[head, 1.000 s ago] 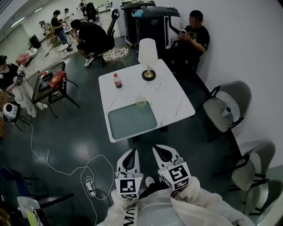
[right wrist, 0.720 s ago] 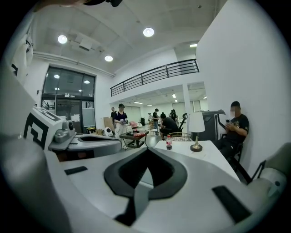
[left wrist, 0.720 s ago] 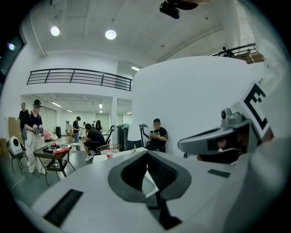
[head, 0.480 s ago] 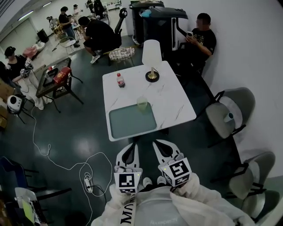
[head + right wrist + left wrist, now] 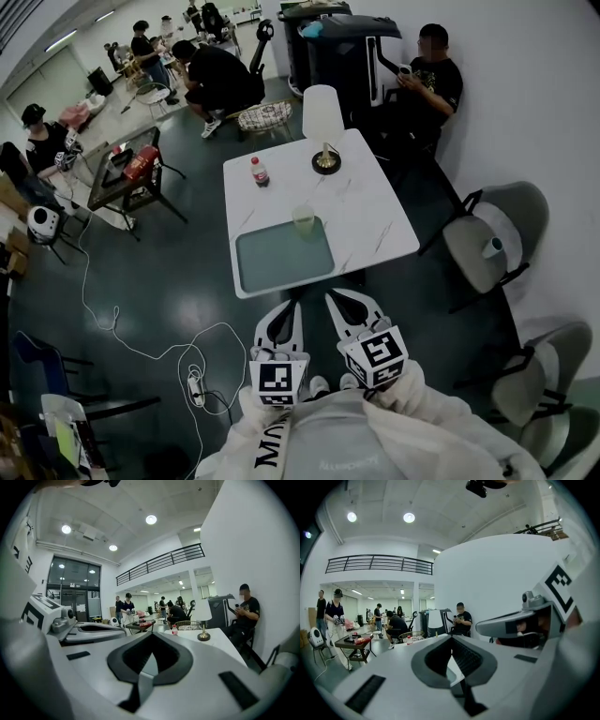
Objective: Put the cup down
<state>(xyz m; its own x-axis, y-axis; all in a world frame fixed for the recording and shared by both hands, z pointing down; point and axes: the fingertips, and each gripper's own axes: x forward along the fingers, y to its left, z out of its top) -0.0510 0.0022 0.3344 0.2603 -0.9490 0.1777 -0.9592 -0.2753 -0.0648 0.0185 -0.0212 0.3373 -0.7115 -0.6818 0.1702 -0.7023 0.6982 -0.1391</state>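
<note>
- The cup (image 5: pixel 303 221) is standing upright near the middle of the counter (image 5: pixel 375 211), at the far rim of the tray (image 5: pixel 284 258) lying along the near edge.
- The left tongs (image 5: pixel 289 311) are hovering off that near edge, their jaws pressing together on nothing.
- The right tongs (image 5: pixel 337 300) are hovering just beside them, likewise closed and empty.
- A bottle (image 5: pixel 260 172) is standing by the left edge.

White bench (image 5: pixel 375 225), grey veining; grey-green tray (image 5: pixel 281 264); pale-green translucent cup (image 5: pixel 303 221); red-capped, red-labelled bottle (image 5: pixel 260 172); white-shaded lamp (image 5: pixel 322 114), dark base; dark teal floor (image 5: pixel 141 281); grey chair (image 5: pixel 483 246), black frame.
</note>
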